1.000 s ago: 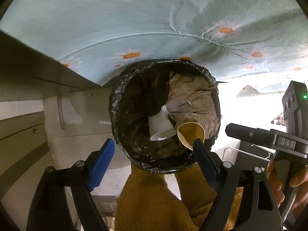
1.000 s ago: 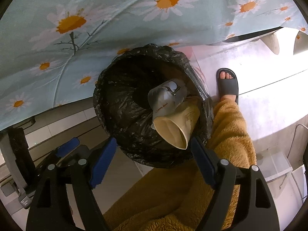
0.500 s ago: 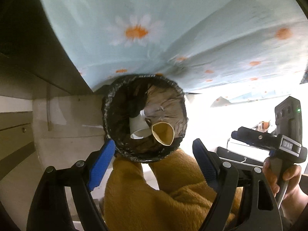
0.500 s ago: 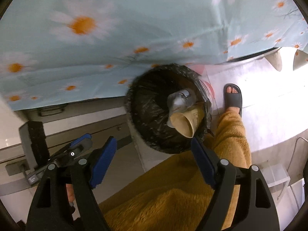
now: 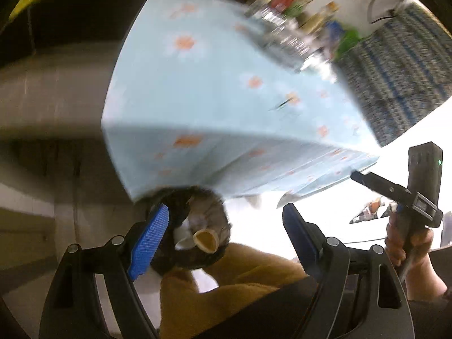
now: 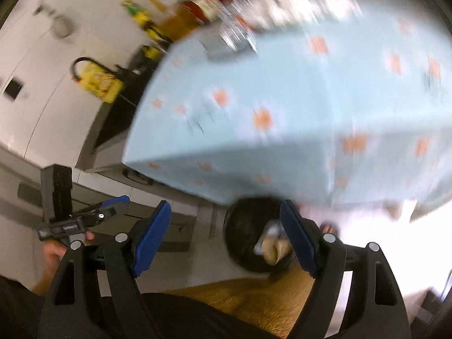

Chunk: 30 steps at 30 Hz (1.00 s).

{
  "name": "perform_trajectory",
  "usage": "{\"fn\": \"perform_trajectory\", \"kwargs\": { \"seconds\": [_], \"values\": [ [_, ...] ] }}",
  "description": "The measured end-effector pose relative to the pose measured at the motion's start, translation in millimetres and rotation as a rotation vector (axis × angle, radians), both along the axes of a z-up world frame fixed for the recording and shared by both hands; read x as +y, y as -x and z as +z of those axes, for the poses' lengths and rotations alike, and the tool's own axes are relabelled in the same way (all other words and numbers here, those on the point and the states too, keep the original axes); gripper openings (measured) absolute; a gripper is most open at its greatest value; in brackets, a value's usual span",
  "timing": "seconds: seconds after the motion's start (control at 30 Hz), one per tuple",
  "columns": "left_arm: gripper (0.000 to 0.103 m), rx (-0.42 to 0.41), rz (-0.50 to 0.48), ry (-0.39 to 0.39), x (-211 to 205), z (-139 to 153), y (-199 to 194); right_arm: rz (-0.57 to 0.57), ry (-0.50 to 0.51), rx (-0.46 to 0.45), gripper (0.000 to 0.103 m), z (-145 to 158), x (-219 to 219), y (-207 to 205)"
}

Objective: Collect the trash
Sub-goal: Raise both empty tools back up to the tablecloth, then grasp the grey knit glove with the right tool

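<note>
A round bin with a black bag (image 5: 217, 226) (image 6: 243, 240) stands on the floor under the table edge. Inside lie a brown paper cup (image 5: 206, 240) (image 6: 275, 250), a white cup (image 5: 183, 241) and a clear plastic cup. My left gripper (image 5: 223, 240) is open and empty, high above the bin. My right gripper (image 6: 226, 234) is open and empty, also well above the bin. Each gripper shows in the other's view, the right one (image 5: 395, 192) and the left one (image 6: 84, 214). Both views are blurred.
A table with a light blue daisy cloth (image 5: 226, 99) (image 6: 296, 113) fills the middle, with blurred bottles and packets along its far side. A blue woven basket (image 5: 395, 70) stands at the right. My yellow fleece leg (image 5: 226, 296) is below. A yellow bag (image 6: 99, 82) hangs at the left.
Both grippers have risen and tilted up from the bin. The bin now looks small and low in both views, and the table top has come into sight.
</note>
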<state>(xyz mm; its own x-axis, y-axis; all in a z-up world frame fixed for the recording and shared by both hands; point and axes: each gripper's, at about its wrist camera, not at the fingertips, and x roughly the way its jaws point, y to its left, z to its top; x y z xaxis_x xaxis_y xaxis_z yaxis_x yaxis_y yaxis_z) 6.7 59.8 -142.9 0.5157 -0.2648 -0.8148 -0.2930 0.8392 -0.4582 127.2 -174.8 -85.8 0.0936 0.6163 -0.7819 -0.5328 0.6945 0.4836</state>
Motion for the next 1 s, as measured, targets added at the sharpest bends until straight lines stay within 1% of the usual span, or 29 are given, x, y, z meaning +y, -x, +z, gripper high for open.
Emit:
{"fn": "perform_trajectory", "kwargs": {
  "seconds": [0.03, 0.07, 0.13, 0.17, 0.27, 0.4, 0.53, 0.57, 0.7, 0.77, 0.8, 0.9, 0.97, 1.0],
  "values": [
    [0.080, -0.014, -0.001, -0.015, -2.5, 8.9, -2.8, 0.019, 0.000, -0.041, 0.079, 13.5, 1.5, -10.3],
    [0.080, -0.032, 0.000, -0.028, -6.1, 21.3, -9.0, 0.030, -0.005, -0.063, 0.079, 20.9, 1.4, -17.8],
    [0.080, -0.060, 0.005, -0.032, -10.4, 35.8, -20.0, 0.041, -0.013, -0.108, 0.079, 32.1, 0.3, -34.8],
    [0.080, -0.080, 0.012, -0.041, -13.5, 45.9, -27.7, 0.045, -0.016, -0.128, 0.079, 35.5, -1.0, -45.8],
    [0.080, -0.110, 0.026, -0.068, -22.4, 61.3, -49.0, 0.052, -0.028, -0.169, 0.079, 44.2, -6.1, -80.5],
    [0.080, -0.113, 0.056, -0.084, -30.8, 70.5, -69.3, 0.049, -0.041, -0.190, 0.079, 46.9, -13.3, -126.0],
    [0.080, -0.097, 0.107, -0.106, -36.7, 70.8, -83.9, 0.072, -0.067, -0.194, 0.078, 46.5, -4.2, -175.3],
    [0.080, -0.089, 0.133, -0.109, -38.4, 70.3, -88.3, 0.076, -0.069, -0.191, 0.078, 46.0, 2.0, -190.2],
    [0.080, -0.076, 0.211, -0.113, -41.0, 68.7, -98.5, 0.123, -0.061, -0.171, 0.070, 38.7, 30.4, -226.2],
    [0.081, -0.072, 0.255, -0.112, -42.3, 68.2, -102.2, 0.156, -0.057, -0.163, 0.067, 32.0, 49.1, -243.7],
    [0.081, -0.069, 0.275, -0.116, -43.6, 68.0, -104.0, 0.166, -0.037, -0.156, 0.066, 25.6, 60.7, -253.9],
    [0.081, -0.059, 0.318, -0.121, -47.9, 67.7, -107.8, 0.185, 0.011, -0.129, 0.058, 8.0, 83.6, -273.2],
    [0.081, -0.049, 0.348, -0.123, -50.4, 66.6, -108.2, 0.215, 0.063, -0.111, 0.052, -8.2, 98.8, -282.8],
    [0.081, -0.042, 0.366, -0.123, -51.7, 65.8, -108.0, 0.227, 0.088, -0.101, 0.044, -17.0, 104.9, -286.9]
  ]
}}
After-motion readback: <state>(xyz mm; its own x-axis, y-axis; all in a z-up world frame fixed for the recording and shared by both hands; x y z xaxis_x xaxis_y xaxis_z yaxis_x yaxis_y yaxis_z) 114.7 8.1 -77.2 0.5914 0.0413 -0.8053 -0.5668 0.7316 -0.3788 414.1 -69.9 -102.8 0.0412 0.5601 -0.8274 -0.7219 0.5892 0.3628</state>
